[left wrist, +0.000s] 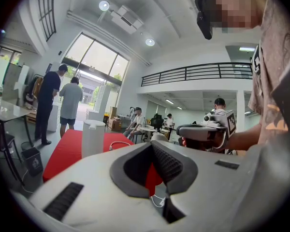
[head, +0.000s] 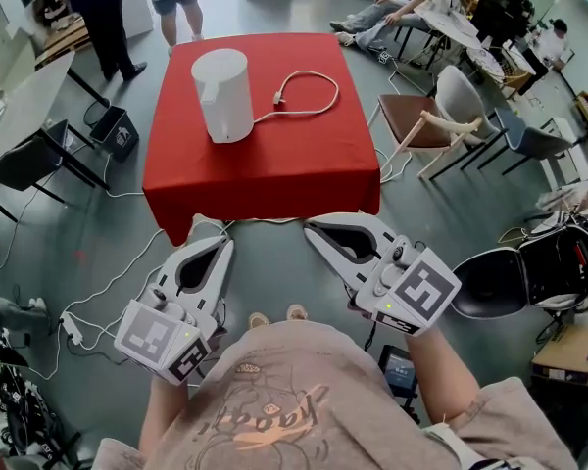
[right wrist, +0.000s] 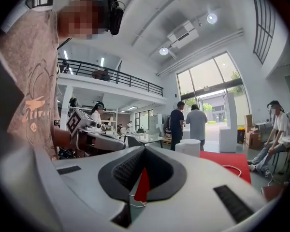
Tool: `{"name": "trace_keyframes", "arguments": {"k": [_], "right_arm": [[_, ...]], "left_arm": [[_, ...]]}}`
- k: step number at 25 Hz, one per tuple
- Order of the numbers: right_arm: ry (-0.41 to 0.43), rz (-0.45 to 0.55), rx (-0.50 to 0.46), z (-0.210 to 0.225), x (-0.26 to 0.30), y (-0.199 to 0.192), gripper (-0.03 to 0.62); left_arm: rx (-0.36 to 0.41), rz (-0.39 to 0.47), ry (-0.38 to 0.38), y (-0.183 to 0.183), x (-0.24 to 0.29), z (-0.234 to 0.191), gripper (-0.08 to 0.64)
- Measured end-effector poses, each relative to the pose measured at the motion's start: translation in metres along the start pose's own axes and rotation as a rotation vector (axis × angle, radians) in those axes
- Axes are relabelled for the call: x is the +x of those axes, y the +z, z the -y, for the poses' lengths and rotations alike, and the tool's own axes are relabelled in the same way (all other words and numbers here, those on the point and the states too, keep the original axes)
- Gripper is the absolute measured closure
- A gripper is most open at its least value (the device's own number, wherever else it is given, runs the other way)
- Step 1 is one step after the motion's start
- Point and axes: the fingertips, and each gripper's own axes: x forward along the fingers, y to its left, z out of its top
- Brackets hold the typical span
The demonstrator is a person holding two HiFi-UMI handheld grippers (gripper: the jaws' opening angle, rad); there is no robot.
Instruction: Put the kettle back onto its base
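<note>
A white kettle [head: 222, 94] stands upright on the red-covered table [head: 304, 164], left of the middle. A white cord [head: 309, 91] loops from its foot across the cloth. No separate base shows, and I cannot tell if one lies under the kettle. Both grippers hang in front of the table's near edge, over the floor. My left gripper [head: 225, 243] has its jaws together with nothing in them. My right gripper [head: 311, 227] is likewise shut and empty. The left gripper view shows the kettle [left wrist: 93, 138] ahead, the right gripper view shows the kettle [right wrist: 188, 147] further off.
Two people [head: 98, 8] stand beyond the table's far left corner. Chairs [head: 421, 116] stand to the right, a black stool [head: 495, 282] at my right. A black bin [head: 116, 130] and a desk [head: 20, 106] are at the left. Cables [head: 108, 282] trail on the floor.
</note>
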Motion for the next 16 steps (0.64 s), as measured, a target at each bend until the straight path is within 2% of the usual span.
{"name": "trace_keyframes", "arguments": {"k": [16], "right_arm": [[0.013,-0.035,0.004,-0.0031,-0.0046,-0.0008,0.591]], "left_arm": [[-0.016,0.0,-0.002,0.0027,-0.0019,0.0035,0.56]]}}
